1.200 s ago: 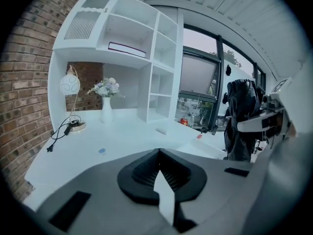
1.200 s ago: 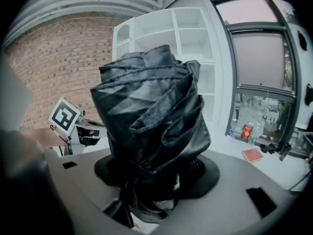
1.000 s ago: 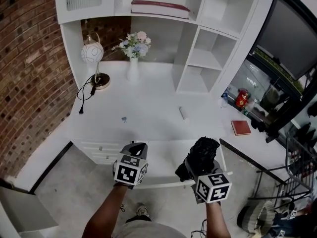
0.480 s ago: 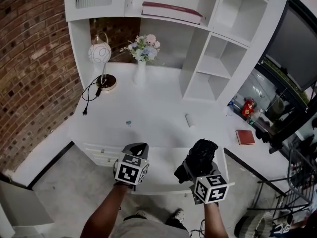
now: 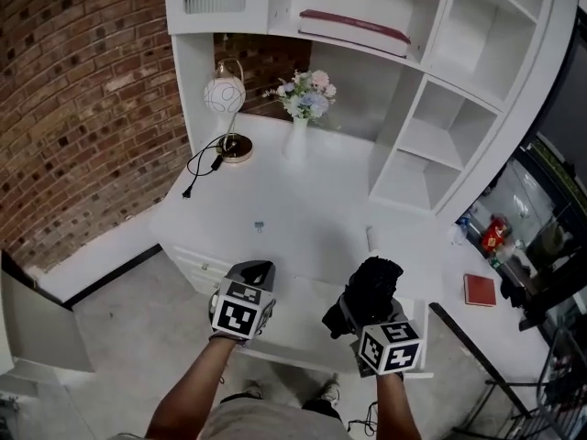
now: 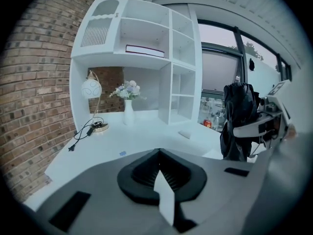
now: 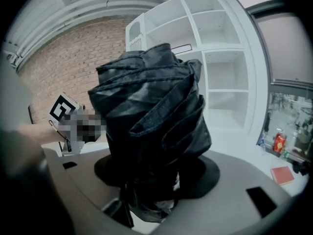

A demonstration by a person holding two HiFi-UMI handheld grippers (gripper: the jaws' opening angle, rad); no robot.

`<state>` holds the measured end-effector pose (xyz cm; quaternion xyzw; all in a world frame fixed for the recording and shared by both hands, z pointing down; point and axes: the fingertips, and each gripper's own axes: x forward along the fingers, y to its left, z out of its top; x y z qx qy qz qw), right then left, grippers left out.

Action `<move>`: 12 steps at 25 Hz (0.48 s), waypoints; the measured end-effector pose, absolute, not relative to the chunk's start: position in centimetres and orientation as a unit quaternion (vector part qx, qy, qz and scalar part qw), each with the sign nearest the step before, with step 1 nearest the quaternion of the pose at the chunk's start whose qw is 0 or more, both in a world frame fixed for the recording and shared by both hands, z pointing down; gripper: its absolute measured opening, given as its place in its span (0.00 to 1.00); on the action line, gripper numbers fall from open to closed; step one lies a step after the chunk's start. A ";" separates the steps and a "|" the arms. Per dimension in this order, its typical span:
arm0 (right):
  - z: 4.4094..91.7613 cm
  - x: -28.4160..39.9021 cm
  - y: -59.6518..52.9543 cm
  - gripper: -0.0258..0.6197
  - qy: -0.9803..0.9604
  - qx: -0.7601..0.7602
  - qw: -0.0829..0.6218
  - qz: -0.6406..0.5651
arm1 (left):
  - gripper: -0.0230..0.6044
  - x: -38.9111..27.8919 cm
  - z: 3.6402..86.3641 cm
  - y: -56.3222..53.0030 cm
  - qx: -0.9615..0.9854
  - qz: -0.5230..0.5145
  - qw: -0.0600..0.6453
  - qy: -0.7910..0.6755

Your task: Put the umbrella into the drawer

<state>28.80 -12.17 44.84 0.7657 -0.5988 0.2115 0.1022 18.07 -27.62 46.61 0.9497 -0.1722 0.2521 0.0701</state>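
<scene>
On my feed a white desk [image 5: 303, 200] sits against a red brick wall [image 5: 83, 108]. A white shelf unit [image 5: 423, 67] rises over the desk's back and right side, and a dark red book [image 5: 353, 27] lies flat on an upper shelf. At the back left I see a lamp [image 5: 225, 93] with a round white shade on a brass base, its black cord [image 5: 204, 160] trailing toward the left edge, and just right of it a white vase [image 5: 294, 142] of pale flowers [image 5: 307, 94]. Nearer me a small blue item [image 5: 260, 226] and a short white cylinder-like piece [image 5: 371, 238] lie well apart on the bare top, and a red book [image 5: 480, 290] lies flat at far right.
</scene>
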 end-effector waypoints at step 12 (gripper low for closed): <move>46.3 31.3 -11.8 0.43 -0.711 0.653 0.133 0.223 | 0.03 16.0 46.3 -23.8 0.910 0.263 0.089 -0.306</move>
